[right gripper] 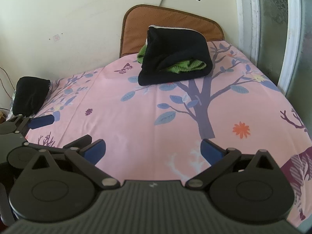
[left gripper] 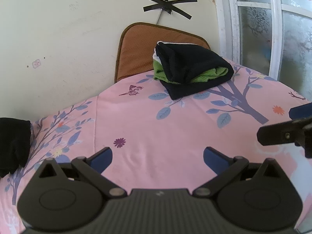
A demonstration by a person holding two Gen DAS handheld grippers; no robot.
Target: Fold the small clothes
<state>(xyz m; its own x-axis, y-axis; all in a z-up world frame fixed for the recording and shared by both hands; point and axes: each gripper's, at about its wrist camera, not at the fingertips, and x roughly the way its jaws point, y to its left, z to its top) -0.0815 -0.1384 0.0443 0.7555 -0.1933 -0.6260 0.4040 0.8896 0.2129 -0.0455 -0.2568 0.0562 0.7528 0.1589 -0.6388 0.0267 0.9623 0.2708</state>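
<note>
From the left wrist cam, the left gripper (left gripper: 158, 157) hangs over the pink tree-print sheet (left gripper: 165, 132) with jaws spread wide, nothing in them. A folded stack of clothes (left gripper: 193, 68), black wrapped around green, sits at the far end by the brown mat (left gripper: 136, 52). Another black garment (left gripper: 13, 144) lies at the left edge. Over on the right wrist cam, the right gripper (right gripper: 153, 151) is wide open too, also empty, well short of the stack.

Daylight is coming through the frosted window (left gripper: 273, 39), lighting the pink sheet (left gripper: 165, 126) evenly; shadows are staying soft. Fisheye is bending edges away from the window; corners are vignetting.
</note>
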